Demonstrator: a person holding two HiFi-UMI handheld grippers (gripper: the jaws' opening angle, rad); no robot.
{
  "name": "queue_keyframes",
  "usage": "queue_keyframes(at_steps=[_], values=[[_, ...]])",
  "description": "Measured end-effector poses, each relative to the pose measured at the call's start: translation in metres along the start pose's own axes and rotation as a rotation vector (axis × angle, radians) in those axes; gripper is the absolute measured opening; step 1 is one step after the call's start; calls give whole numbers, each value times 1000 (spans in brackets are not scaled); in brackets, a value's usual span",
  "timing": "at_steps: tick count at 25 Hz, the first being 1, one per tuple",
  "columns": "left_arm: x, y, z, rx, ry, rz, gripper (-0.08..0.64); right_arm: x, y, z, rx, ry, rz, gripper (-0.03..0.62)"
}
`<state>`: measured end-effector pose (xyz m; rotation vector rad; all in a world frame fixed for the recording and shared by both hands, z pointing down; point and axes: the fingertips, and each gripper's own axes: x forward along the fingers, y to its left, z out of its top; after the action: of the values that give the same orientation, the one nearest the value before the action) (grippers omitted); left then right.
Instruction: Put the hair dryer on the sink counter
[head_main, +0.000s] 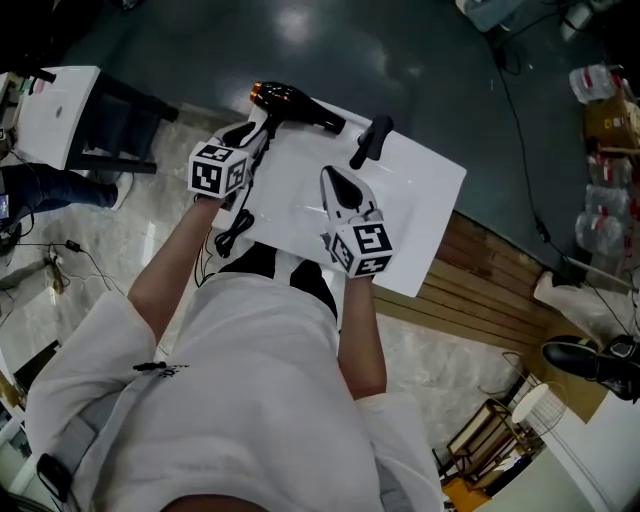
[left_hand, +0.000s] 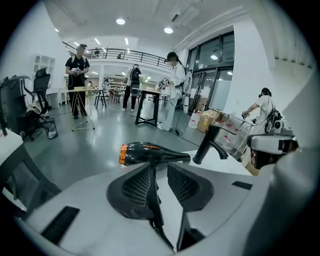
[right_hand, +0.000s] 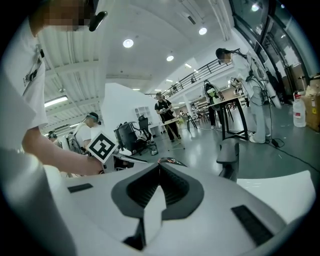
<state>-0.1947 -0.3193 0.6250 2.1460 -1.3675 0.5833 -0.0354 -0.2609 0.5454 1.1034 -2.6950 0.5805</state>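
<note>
While the left hand-held gripper (left_hand: 159, 169) holds its thin handle between the two jaws, the hair dryer (left_hand: 150, 153) sits up over the far left corner of the white surface (head_main: 420, 200). It is shiny black, with an orange ring at its back end. Its black cord (left_hand: 161, 231) hangs down from the handle, under the gripper.

Its long body lies flat, from left to right in the left gripper view. The orange end is on the left. The blowing end points right, toward the black tap (left_hand: 210, 145). The handle points down into the jaws.

Nearer the person, the right hand-held gripper (right_hand: 159, 165) is over the middle of the surface. Its jaws are closed tip to tip, with nothing in them.

Past the surface is a dark grey, shiny floor (head_main: 300, 30). To the right of it are brown wooden boards (head_main: 490, 290). The room is a big, bright hall with round lights in the ceiling. People (left_hand: 172, 90) stand at tables (left_hand: 150, 95) farther off.
</note>
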Motion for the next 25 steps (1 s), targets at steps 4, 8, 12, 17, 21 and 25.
queue_keyframes(at_steps=[4,8,12,17,21,25], values=[[-16,-3,5,-9,-29,14,81,-6,5,1,-11,-4,21,9],[-31,-9,6,-11,-53,23,74,-12,9,0,-21,-3,39,9],[-44,-16,8,-11,-73,35,45,-18,11,2,-29,-8,52,9],[-61,-27,7,-13,-90,43,21,-29,15,5,-40,-17,65,9],[-72,-38,6,-15,-109,48,8,-39,15,10,-53,-30,74,9],[-84,-50,1,-23,-126,51,4,-52,17,10,-65,-39,85,9]])
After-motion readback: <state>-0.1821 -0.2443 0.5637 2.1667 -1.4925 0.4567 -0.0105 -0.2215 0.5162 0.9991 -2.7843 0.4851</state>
